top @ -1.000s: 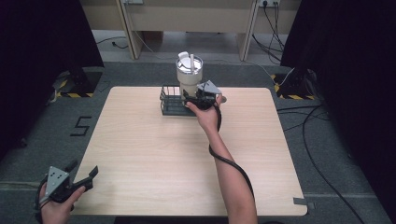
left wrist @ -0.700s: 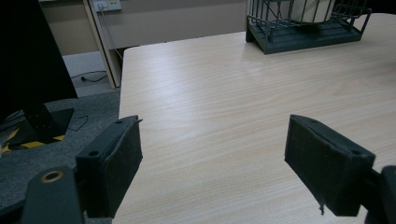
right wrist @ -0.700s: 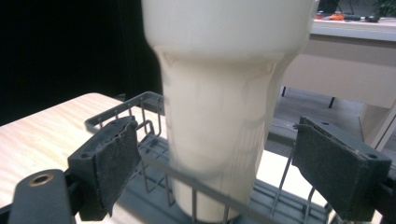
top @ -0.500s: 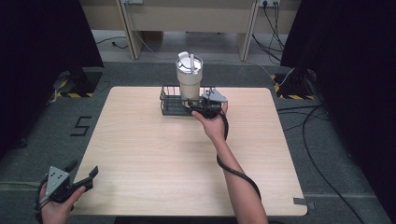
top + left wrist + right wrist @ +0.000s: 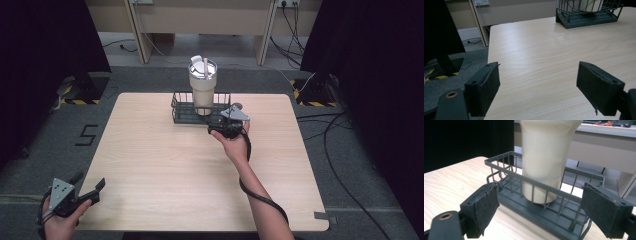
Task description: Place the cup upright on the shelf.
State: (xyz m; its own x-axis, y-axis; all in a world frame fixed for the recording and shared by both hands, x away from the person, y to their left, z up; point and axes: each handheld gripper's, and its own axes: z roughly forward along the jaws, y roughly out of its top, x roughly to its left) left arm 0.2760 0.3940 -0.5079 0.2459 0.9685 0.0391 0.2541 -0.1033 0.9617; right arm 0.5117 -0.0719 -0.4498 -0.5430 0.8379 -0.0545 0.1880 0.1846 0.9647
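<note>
Two grippers, both jaws wide, holding nothing. Cream tumbler (image 5: 203, 89) upright in wire basket (image 5: 181, 113), upper centre of frame. Right gripper (image 5: 216, 123) just beside basket's near right corner, probably not touching; left gripper (image 5: 86, 186) lower left, well apart.

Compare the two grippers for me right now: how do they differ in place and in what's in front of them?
The left gripper sits at the table's near left corner, off its edge; the right gripper is far across, just before the basket. The left faces bare tabletop, the basket far off; the right faces the cup standing in the basket. Both have their jaws open and hold nothing.
</note>
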